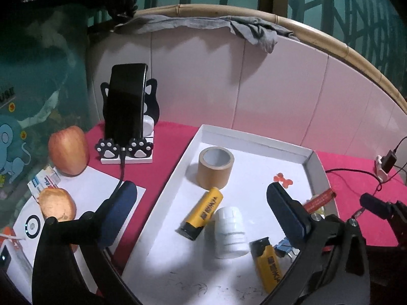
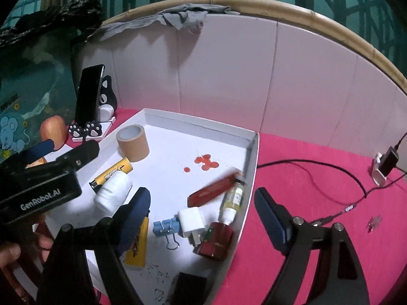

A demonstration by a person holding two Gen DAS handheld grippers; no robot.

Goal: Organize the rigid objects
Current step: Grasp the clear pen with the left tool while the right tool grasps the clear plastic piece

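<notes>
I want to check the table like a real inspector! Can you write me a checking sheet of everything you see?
Surface: pink tablecloth with a white tray on it.
Job's things: in the tray, a tape roll, two yellow lighters, white bottle, blue clip, white plug, dropper bottle, red box.
Clutter: apple, phone on a cat stand, grey cloth.
Grippers: left gripper and right gripper open, holding nothing.
Cables: black cable to a charger.
Surroundings: white panels, bamboo rim.
</notes>
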